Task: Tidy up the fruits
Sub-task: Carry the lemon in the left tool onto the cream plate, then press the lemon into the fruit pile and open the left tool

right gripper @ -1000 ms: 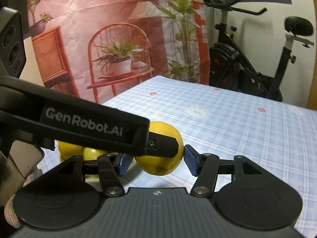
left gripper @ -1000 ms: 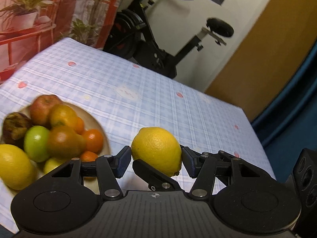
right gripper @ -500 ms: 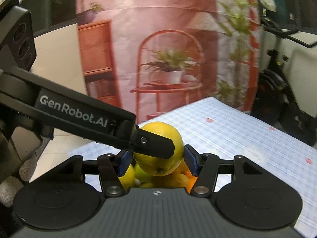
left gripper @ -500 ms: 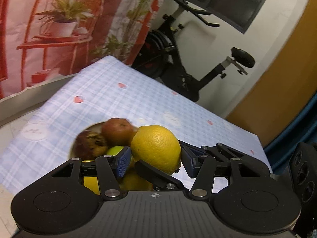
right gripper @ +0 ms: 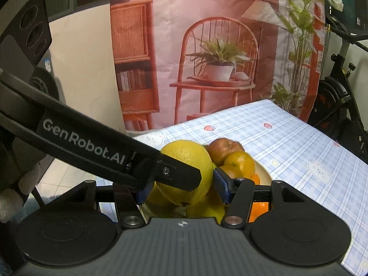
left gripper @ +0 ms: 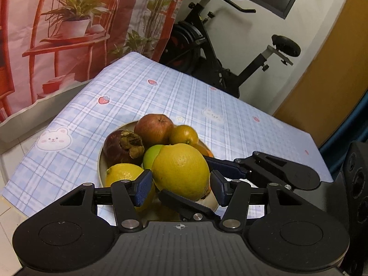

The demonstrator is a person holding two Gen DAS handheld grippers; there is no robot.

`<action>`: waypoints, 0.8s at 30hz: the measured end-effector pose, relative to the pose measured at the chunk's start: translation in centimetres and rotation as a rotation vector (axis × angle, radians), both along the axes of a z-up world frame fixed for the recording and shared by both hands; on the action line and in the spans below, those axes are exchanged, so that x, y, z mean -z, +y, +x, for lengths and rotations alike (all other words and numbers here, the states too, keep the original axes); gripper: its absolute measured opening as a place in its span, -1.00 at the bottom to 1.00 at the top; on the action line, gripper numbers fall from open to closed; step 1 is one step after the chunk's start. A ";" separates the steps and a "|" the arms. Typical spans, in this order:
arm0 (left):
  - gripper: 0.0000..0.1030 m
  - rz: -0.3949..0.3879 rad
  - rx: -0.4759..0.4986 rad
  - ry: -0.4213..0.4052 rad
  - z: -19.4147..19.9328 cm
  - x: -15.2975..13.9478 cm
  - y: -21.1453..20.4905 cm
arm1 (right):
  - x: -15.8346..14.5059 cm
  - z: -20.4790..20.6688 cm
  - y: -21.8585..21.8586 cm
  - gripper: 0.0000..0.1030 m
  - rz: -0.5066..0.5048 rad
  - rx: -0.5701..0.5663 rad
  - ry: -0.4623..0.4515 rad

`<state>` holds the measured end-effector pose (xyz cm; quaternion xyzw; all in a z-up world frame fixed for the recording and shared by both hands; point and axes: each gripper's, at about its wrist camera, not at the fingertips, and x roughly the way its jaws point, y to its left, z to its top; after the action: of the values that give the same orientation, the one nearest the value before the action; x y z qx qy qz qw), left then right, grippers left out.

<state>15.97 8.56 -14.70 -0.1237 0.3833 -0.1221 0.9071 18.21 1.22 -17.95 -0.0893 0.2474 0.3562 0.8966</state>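
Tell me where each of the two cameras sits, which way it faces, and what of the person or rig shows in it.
Left wrist: on the left gripper, looking down over the big lemon at the fruit plate; the right gripper's fingers cross in.
Right wrist: on the right gripper, facing the printed backdrop; the left gripper's finger and a gloved hand show.
Shared: lemon, plate, red apple, checked tablecloth.

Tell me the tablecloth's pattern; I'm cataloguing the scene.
The tablecloth is pale blue plaid with small strawberries and white bears; it shows best in the left wrist view.
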 end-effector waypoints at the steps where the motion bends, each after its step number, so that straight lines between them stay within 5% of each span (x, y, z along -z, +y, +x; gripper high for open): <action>1: 0.12 0.002 -0.001 0.003 0.0 0.1 0.0 | 0.1 -0.1 0.1 0.14 -0.005 -0.002 -0.003; 24: 0.14 0.049 -0.010 0.004 0.0 0.6 -0.4 | 1.0 -1.7 0.3 0.11 -0.064 -0.036 -0.071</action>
<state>15.96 8.15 -15.32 -0.1037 0.3871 -0.1080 0.9098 16.54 1.55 -18.97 -0.1349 0.2250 0.3607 0.8950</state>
